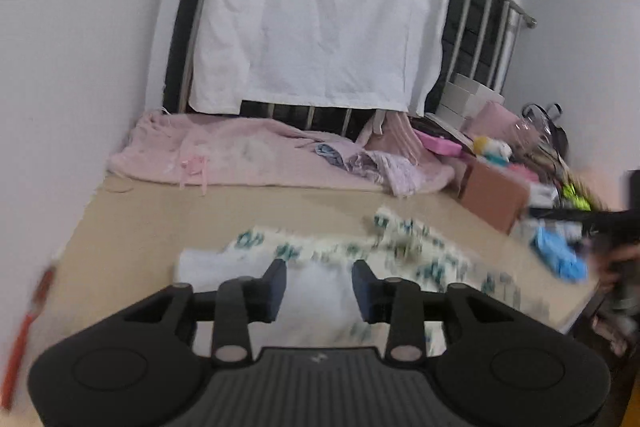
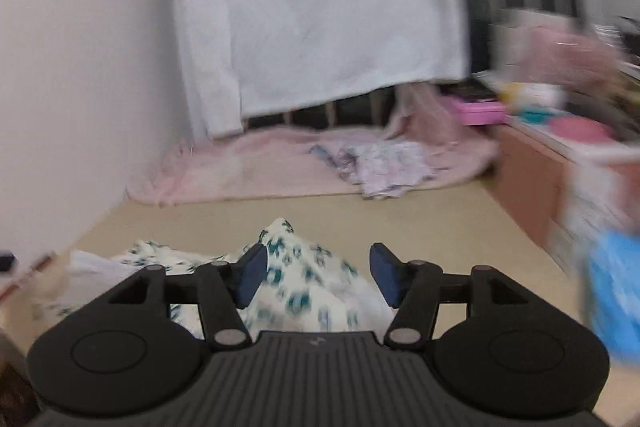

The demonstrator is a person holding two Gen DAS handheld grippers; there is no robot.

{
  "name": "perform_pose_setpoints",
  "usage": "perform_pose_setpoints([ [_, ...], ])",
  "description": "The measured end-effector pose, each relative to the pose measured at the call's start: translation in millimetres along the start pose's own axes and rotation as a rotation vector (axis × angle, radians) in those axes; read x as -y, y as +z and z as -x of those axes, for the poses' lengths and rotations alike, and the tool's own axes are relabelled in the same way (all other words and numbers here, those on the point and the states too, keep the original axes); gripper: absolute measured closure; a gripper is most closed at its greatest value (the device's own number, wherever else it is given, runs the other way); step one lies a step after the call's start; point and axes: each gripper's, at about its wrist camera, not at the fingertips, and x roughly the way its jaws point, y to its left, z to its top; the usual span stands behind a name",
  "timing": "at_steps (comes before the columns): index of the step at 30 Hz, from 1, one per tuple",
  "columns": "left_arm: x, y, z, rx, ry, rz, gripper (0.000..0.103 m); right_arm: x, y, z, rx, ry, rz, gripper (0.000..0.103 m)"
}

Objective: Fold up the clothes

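Note:
A cream garment with a teal print lies crumpled on the beige surface; its white inner side shows near me. My left gripper is open just above the white part, holding nothing. In the right wrist view the same garment bunches up in a peak between and below the fingers. My right gripper is open over it, not closed on the cloth. The right gripper's dark body shows blurred at the right edge of the left wrist view.
A pink blanket with a small lilac garment lies at the back. A white sheet hangs over a metal rail. A brown box and clutter stand at right, with a blue cloth. An orange stick lies at left.

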Motion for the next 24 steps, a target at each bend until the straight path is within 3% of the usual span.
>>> perform_pose_setpoints([
  [1,4,13,-15,-0.015,0.004,0.016,0.036,-2,13,-39,-0.067,0.036,0.024,0.045],
  [2,8,26,-30,-0.031,0.008,0.033,0.037,-5,25,-77,-0.134,0.062,0.044,0.047],
  [4,23,37,-81,-0.139,0.086,0.006,0.052,-14,28,-147,-0.278,0.032,0.060,0.054],
  [5,30,39,-103,-0.172,0.117,-0.031,0.058,-18,30,-182,-0.350,0.018,0.068,0.068],
  [6,35,40,-124,-0.196,0.144,-0.072,0.059,-22,31,-211,-0.407,0.003,0.075,0.075],
  [9,33,39,-167,-0.264,0.164,-0.062,0.069,-25,27,-218,-0.376,-0.043,0.068,0.102],
  [11,19,39,-187,-0.304,0.160,0.018,0.086,-12,24,-194,-0.292,-0.153,-0.003,0.101],
  [13,8,36,-197,-0.316,0.167,0.077,0.086,2,17,-171,-0.227,-0.277,-0.038,0.101],
  [15,4,34,-198,-0.284,0.158,0.080,0.086,17,5,-160,-0.225,-0.375,-0.031,0.099],
  [18,3,41,-172,-0.246,0.091,0.080,0.086,30,-2,-133,-0.170,-0.361,-0.070,0.072],
  [19,4,44,-154,-0.207,0.051,0.070,0.085,26,-1,-114,-0.124,-0.328,-0.077,0.056],
  [20,3,42,-130,-0.167,0.019,0.052,0.072,18,0,-89,-0.072,-0.279,-0.058,0.050],
  [21,2,38,-103,-0.127,-0.009,0.032,0.046,10,0,-65,-0.025,-0.228,-0.037,0.050],
  [22,1,33,-76,-0.087,-0.037,0.011,0.031,-1,-3,-42,0.000,-0.171,-0.010,0.049],
  [23,1,21,-52,-0.046,-0.050,-0.009,0.010,-11,-9,-25,0.012,-0.104,0.010,0.046],
  [24,0,6,-29,-0.006,-0.057,-0.030,0.008,-20,-18,-10,0.009,-0.031,0.024,0.044],
])
